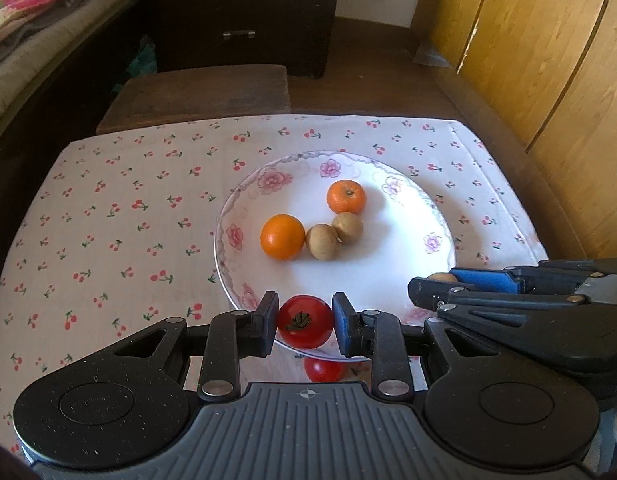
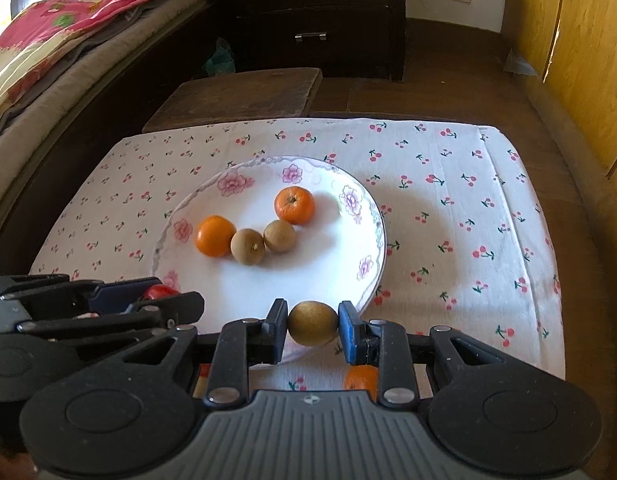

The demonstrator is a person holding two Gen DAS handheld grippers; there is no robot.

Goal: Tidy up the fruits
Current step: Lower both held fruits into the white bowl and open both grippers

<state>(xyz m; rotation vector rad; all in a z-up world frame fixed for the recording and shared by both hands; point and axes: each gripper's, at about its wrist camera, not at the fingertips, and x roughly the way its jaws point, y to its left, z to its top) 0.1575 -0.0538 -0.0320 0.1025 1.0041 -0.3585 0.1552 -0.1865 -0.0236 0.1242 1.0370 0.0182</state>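
Observation:
A white floral plate [image 1: 408, 248] [image 2: 328, 276] holds two oranges [image 1: 282, 237] [image 1: 346, 197] and two brown kiwi-like fruits [image 1: 322, 241] [image 1: 348, 227]. My left gripper [image 1: 305, 322] is shut on a red tomato [image 1: 304, 321] above the plate's near rim. My right gripper [image 2: 313, 324] is shut on a brown fruit [image 2: 312, 323] above the plate's near right rim. The right gripper also shows in the left wrist view [image 1: 440, 284]. The left gripper also shows in the right wrist view [image 2: 164, 294]. Another tomato [image 1: 323, 370] and another orange [image 2: 361, 378] lie on the cloth under the grippers.
A cherry-print cloth [image 1: 108, 220] [image 2: 468, 220] covers the table. A dark wooden board [image 1: 200, 92] lies beyond it. A dark drawer chest [image 1: 236, 12] stands at the back, a bed [image 2: 48, 60] on the left, and wooden cabinet doors [image 1: 548, 60] on the right.

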